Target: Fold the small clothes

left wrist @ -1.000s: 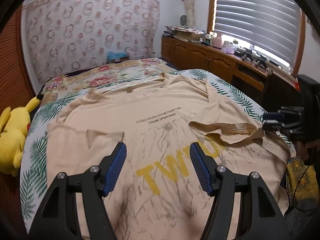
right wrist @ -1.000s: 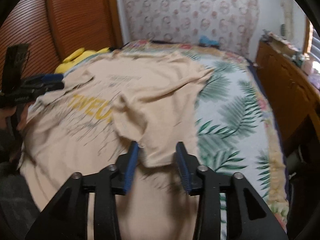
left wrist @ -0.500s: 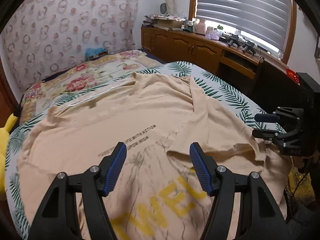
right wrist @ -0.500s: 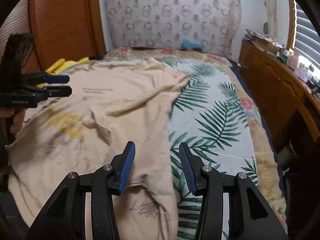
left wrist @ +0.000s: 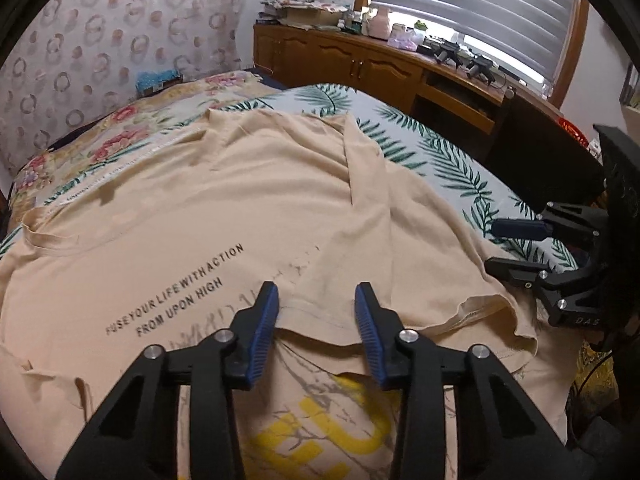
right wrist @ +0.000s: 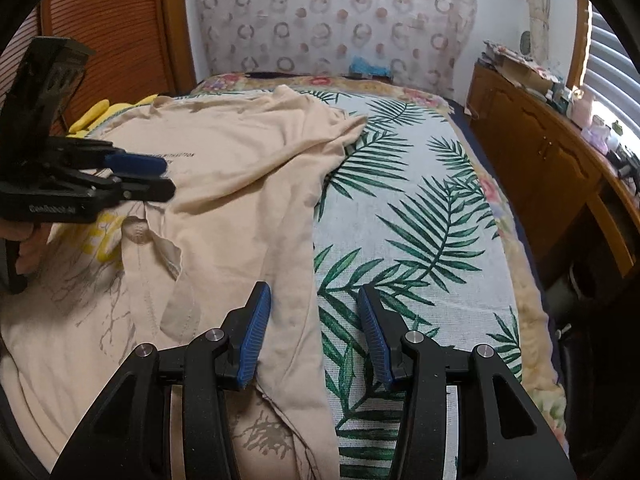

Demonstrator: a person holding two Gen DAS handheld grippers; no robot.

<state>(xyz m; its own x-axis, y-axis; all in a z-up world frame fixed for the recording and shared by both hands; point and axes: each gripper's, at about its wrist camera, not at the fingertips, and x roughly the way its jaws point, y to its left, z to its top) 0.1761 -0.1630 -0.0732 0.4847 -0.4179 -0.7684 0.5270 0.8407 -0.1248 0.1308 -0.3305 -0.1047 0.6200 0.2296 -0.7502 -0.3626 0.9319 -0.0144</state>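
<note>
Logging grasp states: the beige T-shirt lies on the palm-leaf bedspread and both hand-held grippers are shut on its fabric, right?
Not quite. The T-shirt does lie on the bedspread, but both wrist views show each hand-held gripper open: left, right.

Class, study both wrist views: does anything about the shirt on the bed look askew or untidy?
Yes. The beige T-shirt has its right side folded over unevenly: the sleeve lies bunched and wrinkled across the yellow print, not flat. Both grippers are open.
</note>
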